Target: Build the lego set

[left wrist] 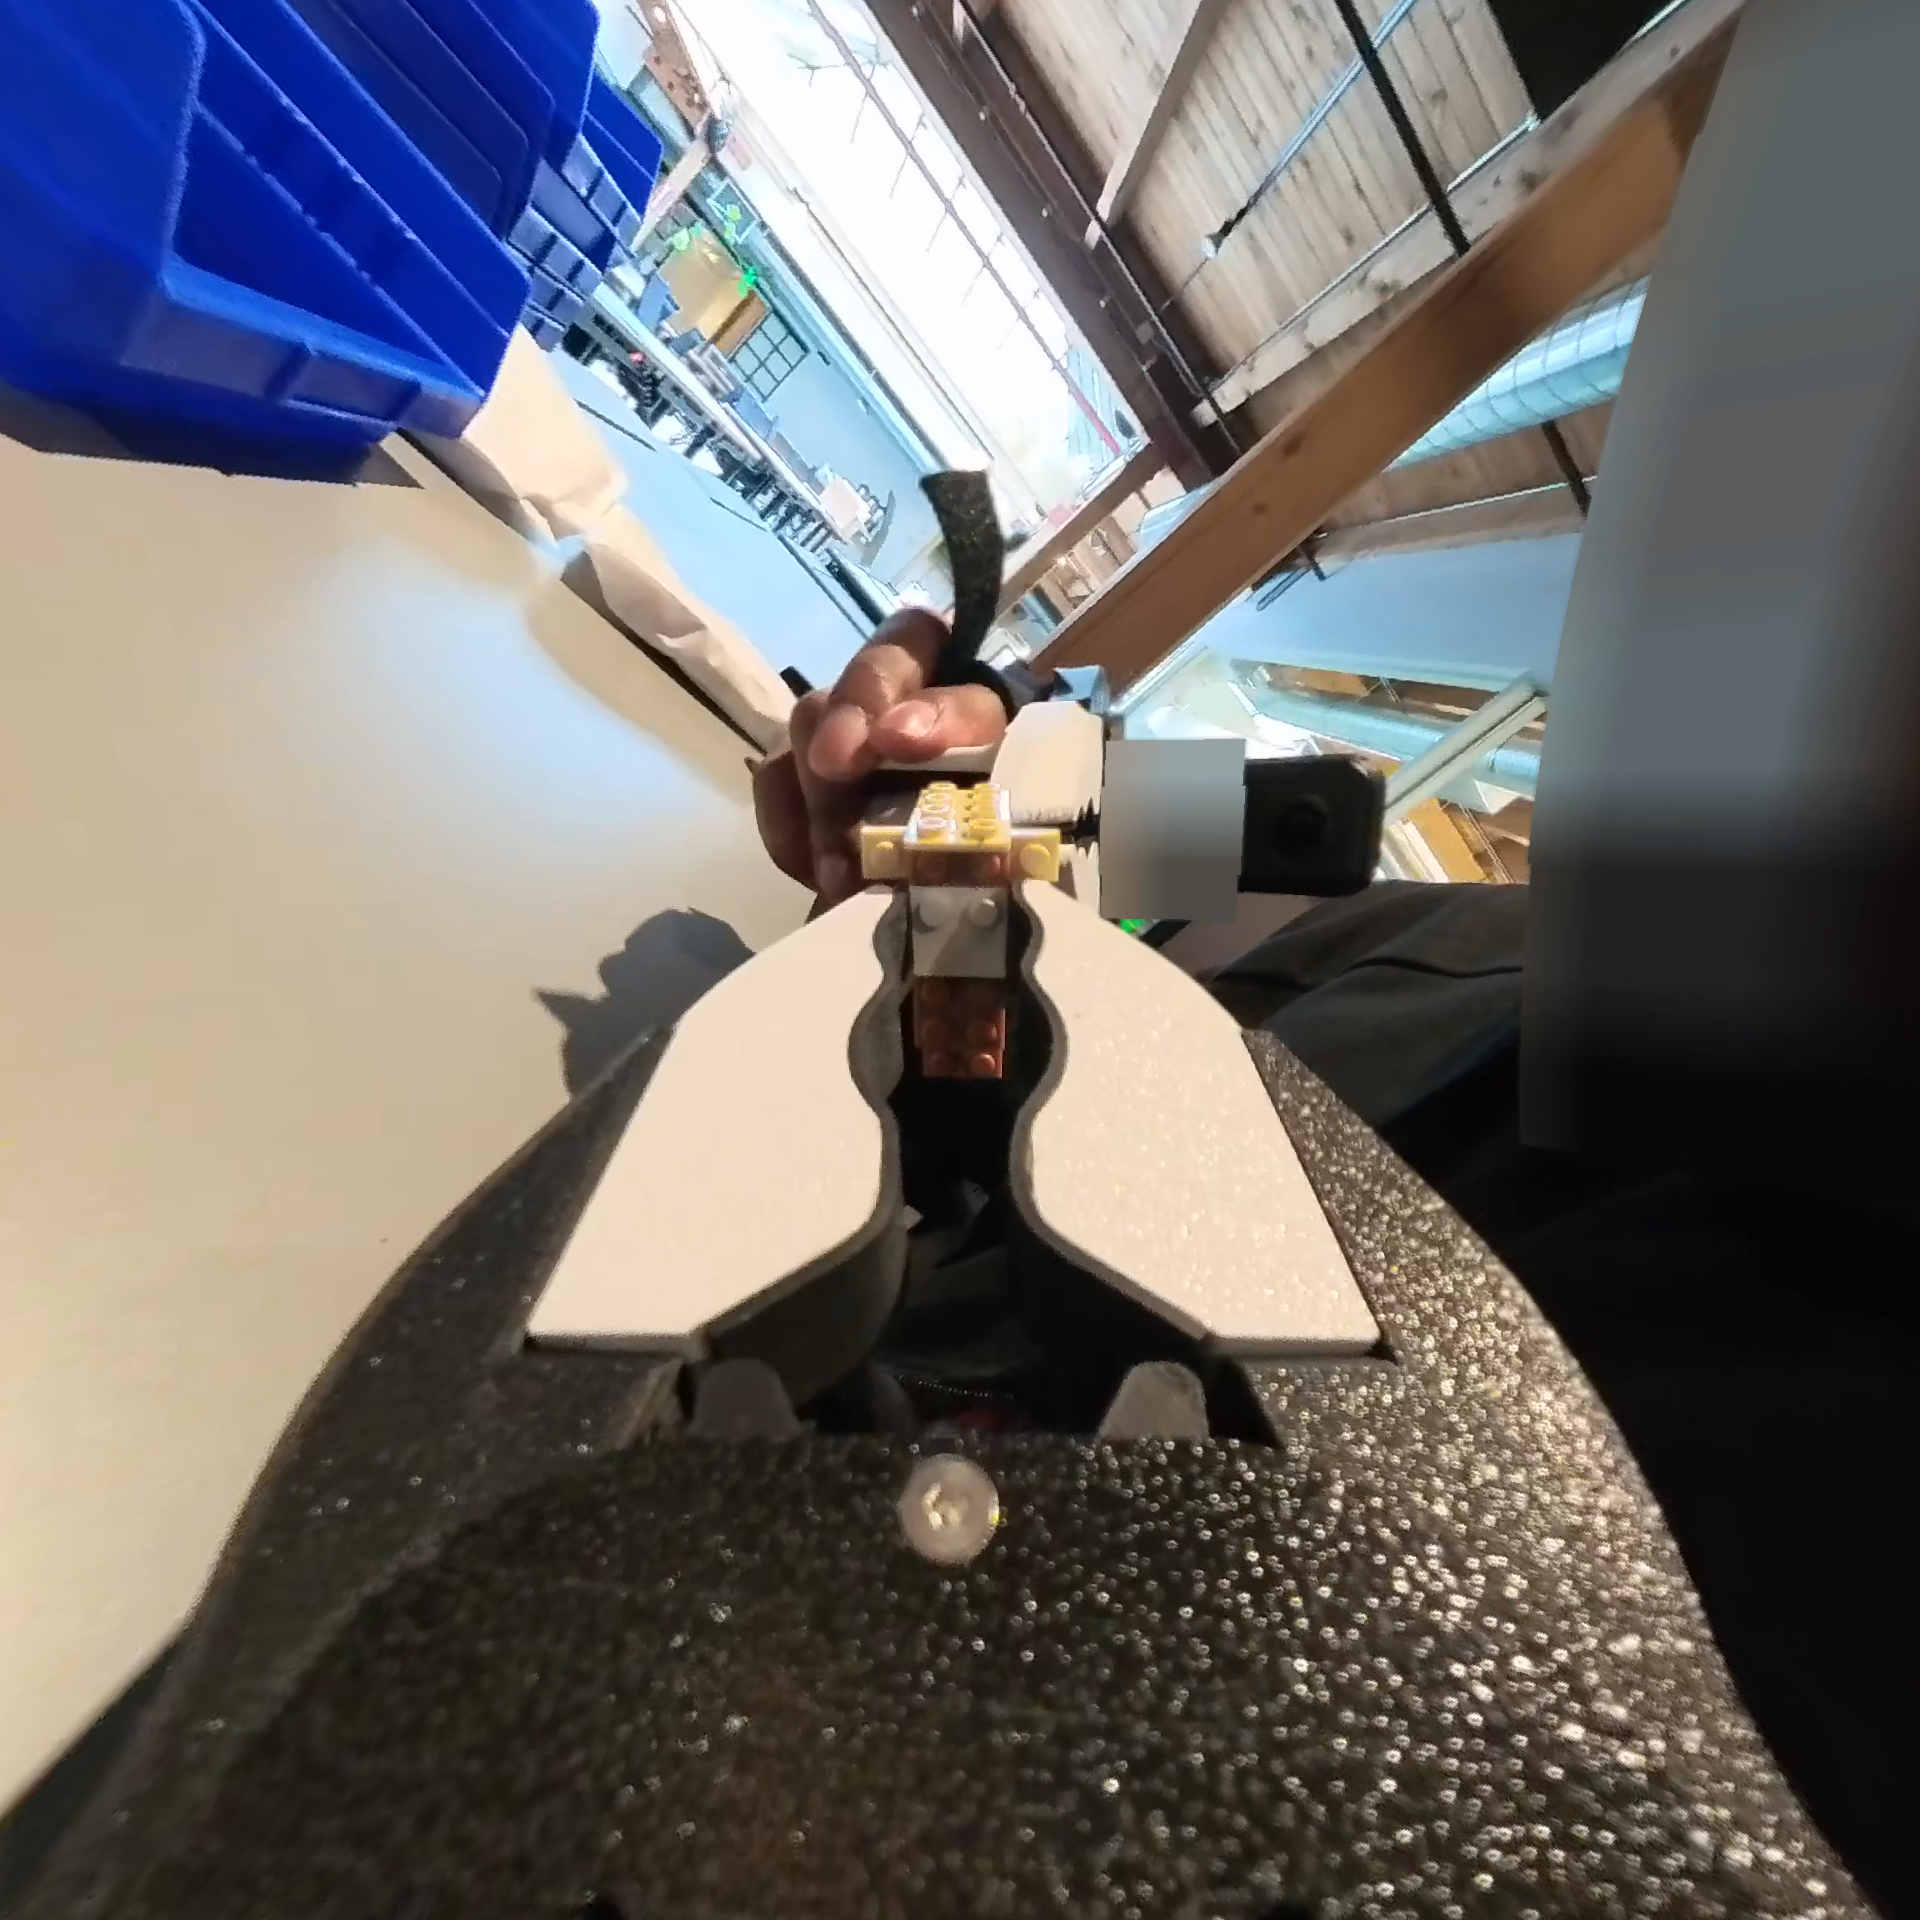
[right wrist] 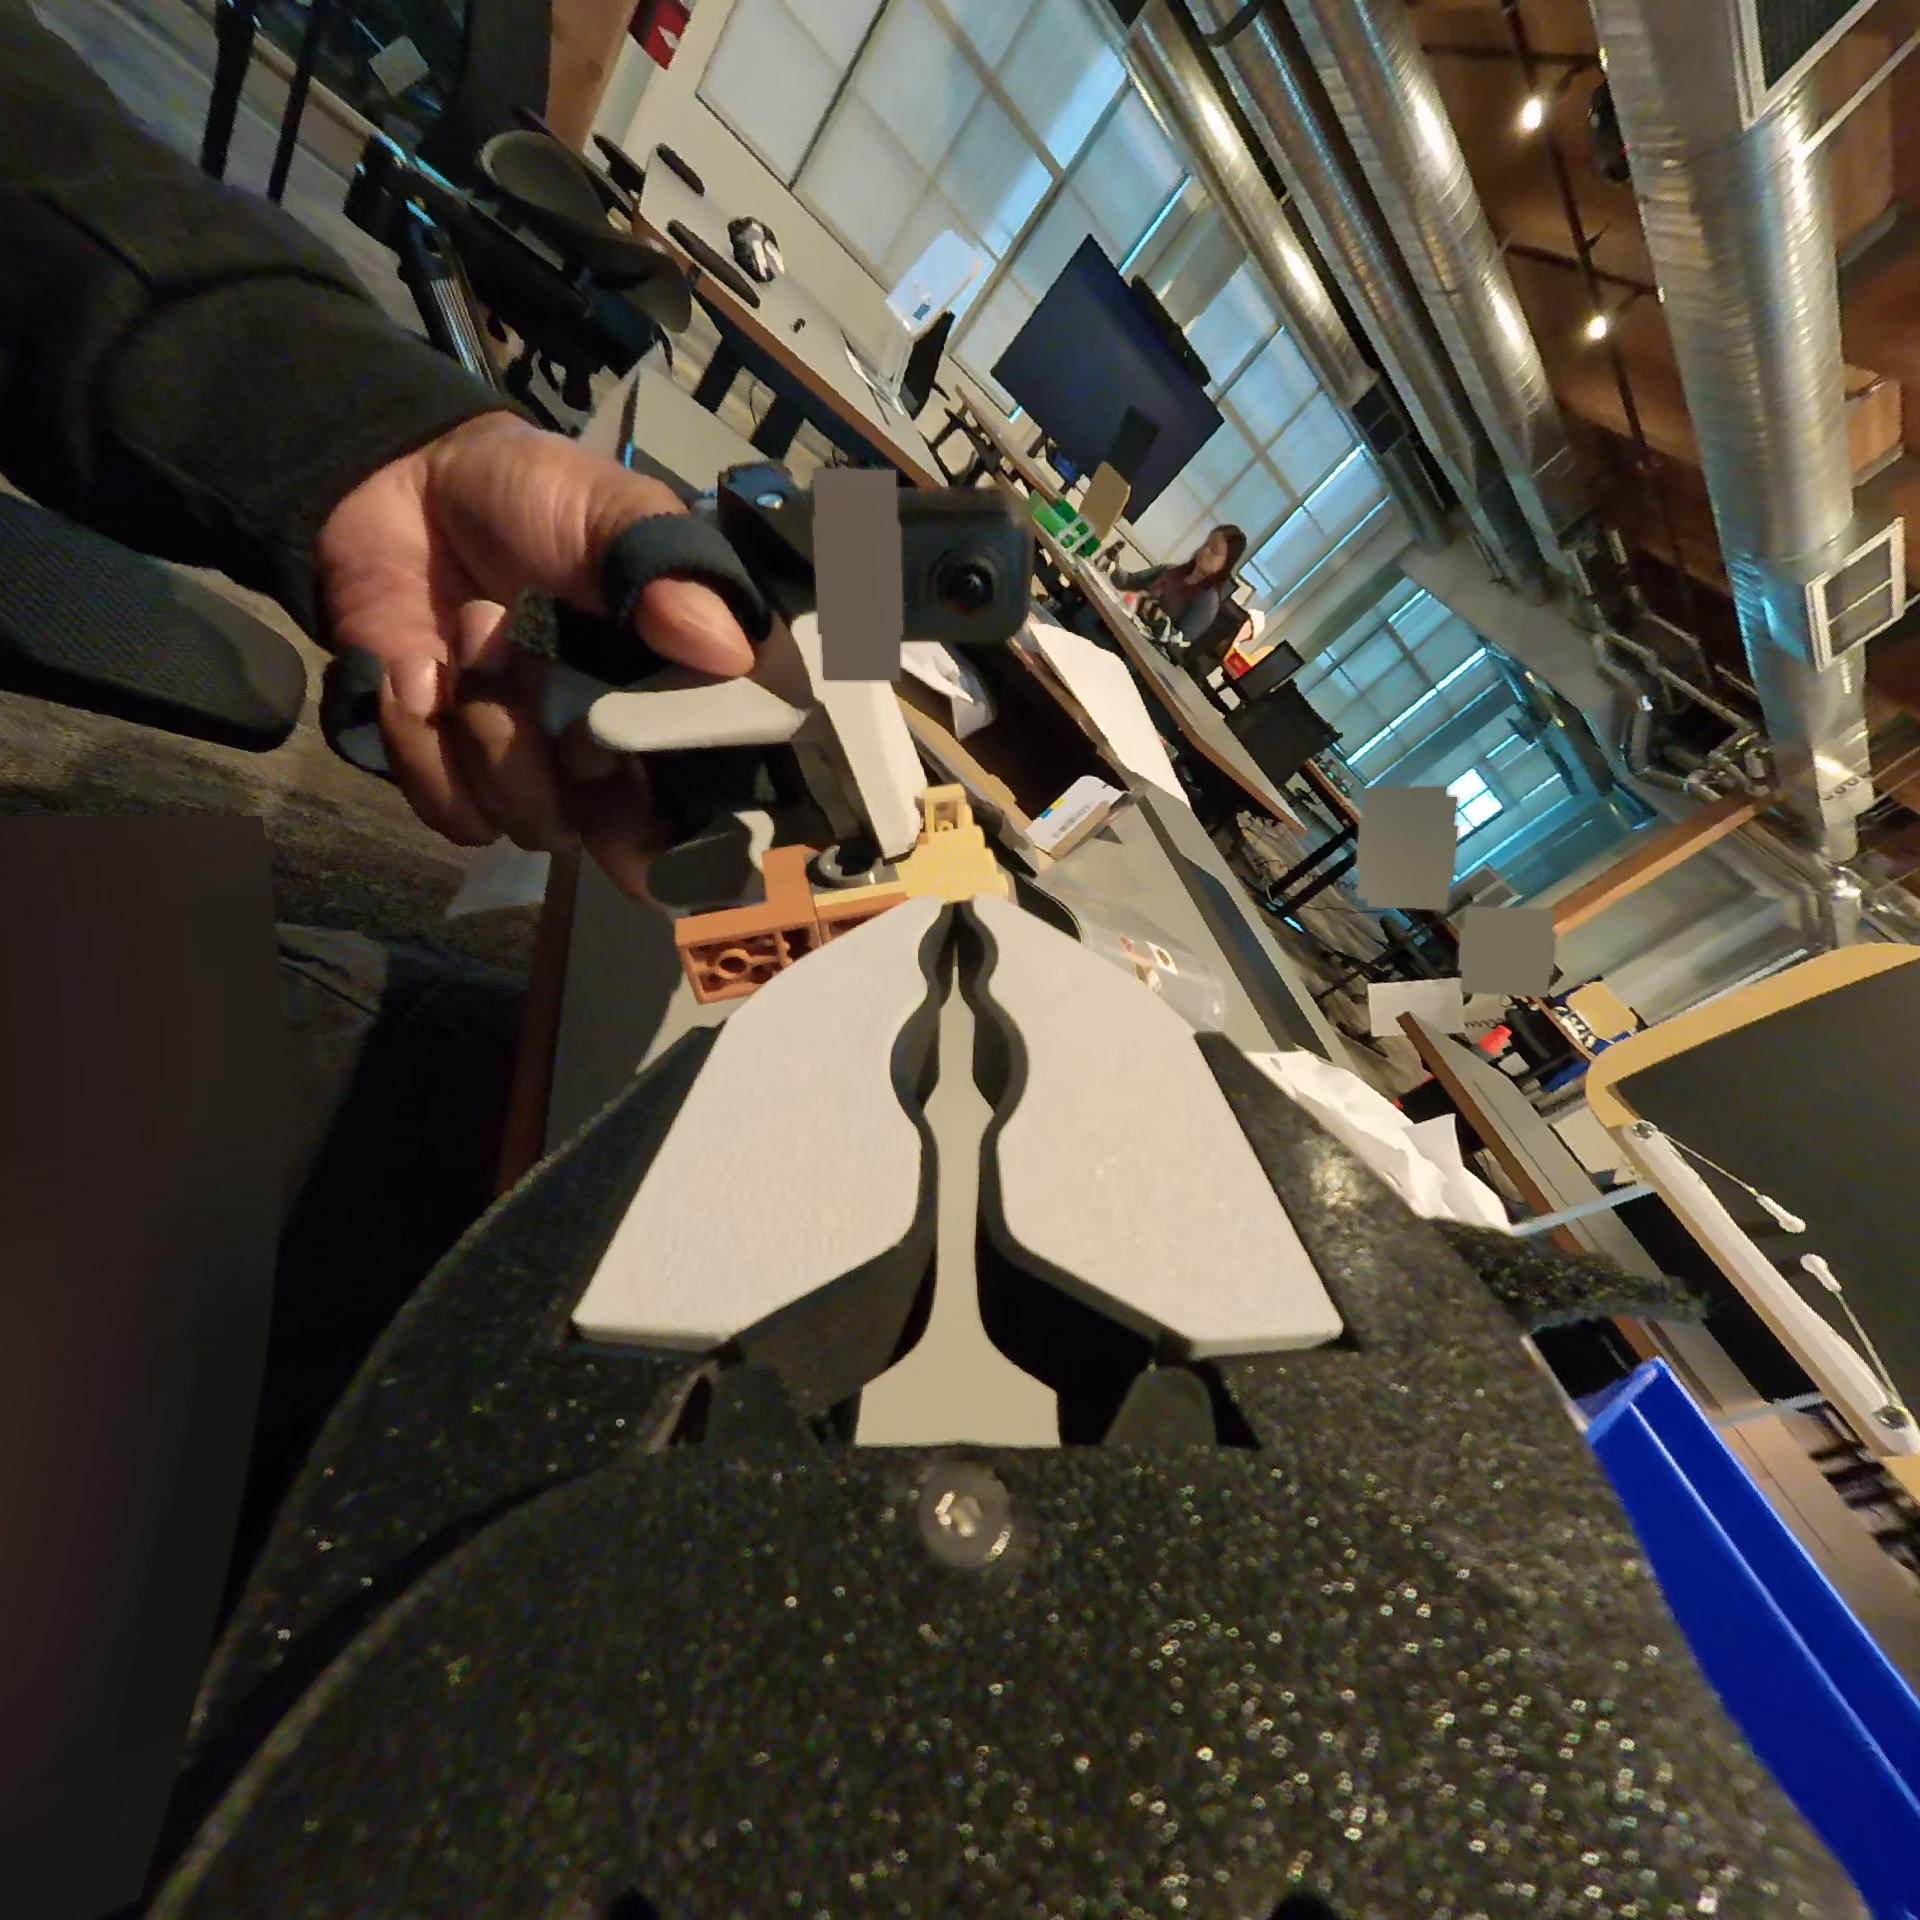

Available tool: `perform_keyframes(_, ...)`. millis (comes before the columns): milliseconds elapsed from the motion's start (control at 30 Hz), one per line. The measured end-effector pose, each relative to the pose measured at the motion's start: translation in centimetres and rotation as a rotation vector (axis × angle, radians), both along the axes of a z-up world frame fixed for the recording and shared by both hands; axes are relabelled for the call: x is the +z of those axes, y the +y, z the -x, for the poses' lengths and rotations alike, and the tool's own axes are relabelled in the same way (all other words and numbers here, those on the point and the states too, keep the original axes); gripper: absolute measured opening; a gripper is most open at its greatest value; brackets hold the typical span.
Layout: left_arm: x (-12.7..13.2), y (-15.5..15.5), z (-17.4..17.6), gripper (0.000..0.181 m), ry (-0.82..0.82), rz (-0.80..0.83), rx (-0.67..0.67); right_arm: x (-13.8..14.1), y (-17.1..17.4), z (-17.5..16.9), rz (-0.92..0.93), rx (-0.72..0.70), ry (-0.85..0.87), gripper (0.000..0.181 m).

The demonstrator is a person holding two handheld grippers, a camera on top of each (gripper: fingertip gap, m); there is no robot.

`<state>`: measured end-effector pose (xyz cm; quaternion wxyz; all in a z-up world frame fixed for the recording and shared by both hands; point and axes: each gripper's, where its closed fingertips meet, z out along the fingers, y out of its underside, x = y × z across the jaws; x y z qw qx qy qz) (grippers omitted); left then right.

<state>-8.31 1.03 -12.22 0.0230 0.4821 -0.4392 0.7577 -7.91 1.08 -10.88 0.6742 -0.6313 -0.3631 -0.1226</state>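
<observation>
In the left wrist view, the left gripper (left wrist: 958,914) is clamping its 2 fingers narrowly on the lego assembly (left wrist: 961,904), a tan, grey and brown stack held above the white table (left wrist: 260,779), blue bins (left wrist: 260,208) lying beyond. In the right wrist view, the right gripper (right wrist: 954,906) is pinching the assembly's tan plate (right wrist: 948,871), its fingers nearly touching, while a hand (right wrist: 499,634) is holding the other gripper.
</observation>
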Motion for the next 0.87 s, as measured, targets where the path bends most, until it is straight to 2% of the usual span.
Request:
perform_keyframes(33, 0.1, -0.1, 0.0, 0.016, -0.004, 0.003, -0.002, 0.1, 0.0, 0.0, 0.000, 0.005, 0.006, 0.000)
perform_keyframes(233, 0.3, 0.0, 0.1, 0.016, -0.043, 0.013, 0.007, 0.3, 0.0, 0.1, -0.015, -0.012, -0.012, 0.000)
perform_keyframes(367, 1.5, 0.4, 0.4, 0.016, -0.097, 0.246, -0.008, 1.0, 0.0, -0.3, -0.040, -0.039, -0.027, 0.000)
perform_keyframes(467, 0.9, 0.3, 0.5, 0.016, -0.088, 0.301, -0.007, 1.0, 0.0, -0.3, -0.033, -0.046, -0.043, 0.000)
perform_keyframes(600, 0.9, -0.2, 0.9, 0.016, -0.098, 0.287, -0.014, 0.0, 0.1, 0.1, 0.010, -0.031, -0.086, 0.004)
perform_keyframes(867, 1.2, -0.7, 1.2, 0.016, -0.091, 0.234, -0.017, 0.6, -0.4, 0.4, -0.013, -0.022, -0.090, 0.001)
